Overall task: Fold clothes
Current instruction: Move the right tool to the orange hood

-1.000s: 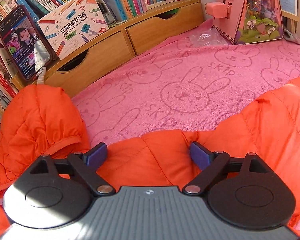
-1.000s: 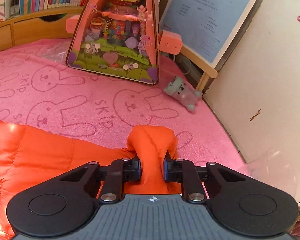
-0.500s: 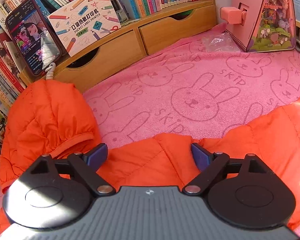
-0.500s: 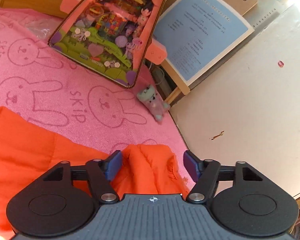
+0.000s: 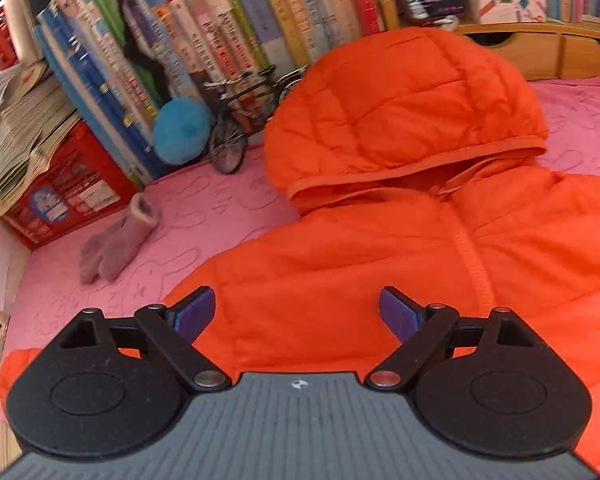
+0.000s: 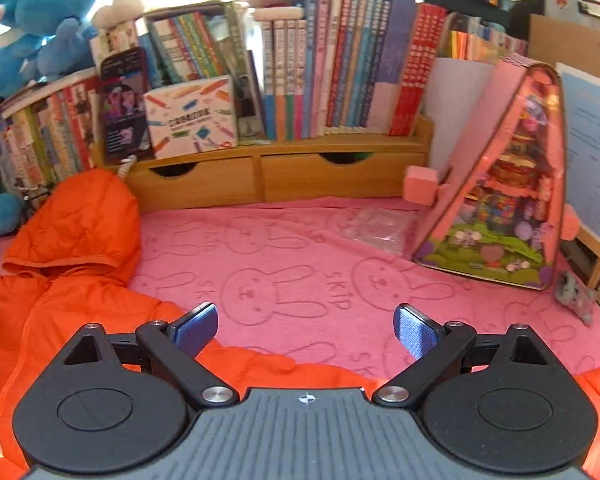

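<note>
Both tongs have changed since a second ago: the right gripper (image 6: 306, 330), which was clamped on a bunch of orange fabric, now stands with its jaws wide apart and holds nothing, and its view has swung from the wall side toward the bookshelf (image 6: 284, 148). The left gripper (image 5: 296, 312) was apart then and is apart now, but it has turned to the left, so the hood (image 5: 404, 108) is now in front of it instead of the bare pink towel (image 6: 300, 240).

Between the left fingers I see only the quilted body of the orange jacket (image 5: 340, 280), close under them; whether they touch it I cannot tell. The right fingers hover above the towel, with an edge of the jacket just below the tool and a small orange corner at the far right.

The jacket lies spread on the towel, the hood pointing toward the books, the zipper seam running down to the right of the left gripper. How far the folding has gone, this scene does not settle.

I think the risk is the slippery, puffy fabric: a shallow pinch may catch one layer only, and the fold then slides open. The grey sock (image 5: 112, 244) and the small toy bicycle (image 5: 244, 120) are near the hood and could be dragged along.
</note>
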{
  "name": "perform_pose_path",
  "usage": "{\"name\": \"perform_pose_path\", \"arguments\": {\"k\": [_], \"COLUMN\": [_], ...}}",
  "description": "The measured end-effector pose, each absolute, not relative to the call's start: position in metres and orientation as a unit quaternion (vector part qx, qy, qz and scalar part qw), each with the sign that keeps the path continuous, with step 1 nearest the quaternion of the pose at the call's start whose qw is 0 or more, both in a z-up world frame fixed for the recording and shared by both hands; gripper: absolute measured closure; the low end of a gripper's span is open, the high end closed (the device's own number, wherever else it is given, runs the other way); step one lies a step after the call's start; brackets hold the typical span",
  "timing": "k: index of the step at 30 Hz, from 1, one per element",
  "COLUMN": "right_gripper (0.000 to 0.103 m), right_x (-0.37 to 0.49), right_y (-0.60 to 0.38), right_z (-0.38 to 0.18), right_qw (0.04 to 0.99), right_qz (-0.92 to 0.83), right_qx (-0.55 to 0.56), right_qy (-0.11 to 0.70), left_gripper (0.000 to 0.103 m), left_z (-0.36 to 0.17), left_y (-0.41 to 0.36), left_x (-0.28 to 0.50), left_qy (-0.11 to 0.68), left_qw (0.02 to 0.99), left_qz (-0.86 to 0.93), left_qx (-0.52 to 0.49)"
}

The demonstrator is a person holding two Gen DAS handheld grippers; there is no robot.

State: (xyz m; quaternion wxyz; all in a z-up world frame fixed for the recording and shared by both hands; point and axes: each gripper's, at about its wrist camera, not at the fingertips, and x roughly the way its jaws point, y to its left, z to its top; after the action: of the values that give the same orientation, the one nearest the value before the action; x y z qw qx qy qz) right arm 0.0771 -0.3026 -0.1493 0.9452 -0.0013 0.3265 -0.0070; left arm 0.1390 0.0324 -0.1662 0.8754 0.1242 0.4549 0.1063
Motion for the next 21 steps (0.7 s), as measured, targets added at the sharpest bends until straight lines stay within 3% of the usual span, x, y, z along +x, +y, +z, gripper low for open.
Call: {"name": "perform_pose_path", "arguments": {"k": [6,9,12,15,21], "right_gripper": [0.007,0.006,0.004,0.007,0.007], "right_x": [0.103,0.117,0.129,0.132,0.182], "right_y": [-0.207,-0.193,-0.215,-0.227,-0.237], "right_z": [-0.163,-0.192,-0.202,-0.179,-0.122], "right_qw": [0.936,0.915,0.906,0.912,0.941], "right_qz": [0.129,0.117,0.103,0.081,0.11], "right_qx": [-0.081,-0.133,-0.057,-0.043,-0.001], "right_qy": [0.318,0.363,0.408,0.4,0.32], "left_gripper": [0.011,0.002,0.004,0.011,0.011], "left_z": [-0.189,-0.196,-0.193,-0.181,-0.147], "left_y": [0.109,0.12,0.123,0.117,0.094], "left_x": [0.132,0.131,0.131,0.132,0.133], "left_qy": [0.481,0.48,0.482,0.468,0.419], "left_qw": [0.85,0.849,0.849,0.858,0.898], "left_qz": [0.205,0.214,0.214,0.203,0.116], "left_qx": [0.067,0.045,0.041,0.067,0.07]}}
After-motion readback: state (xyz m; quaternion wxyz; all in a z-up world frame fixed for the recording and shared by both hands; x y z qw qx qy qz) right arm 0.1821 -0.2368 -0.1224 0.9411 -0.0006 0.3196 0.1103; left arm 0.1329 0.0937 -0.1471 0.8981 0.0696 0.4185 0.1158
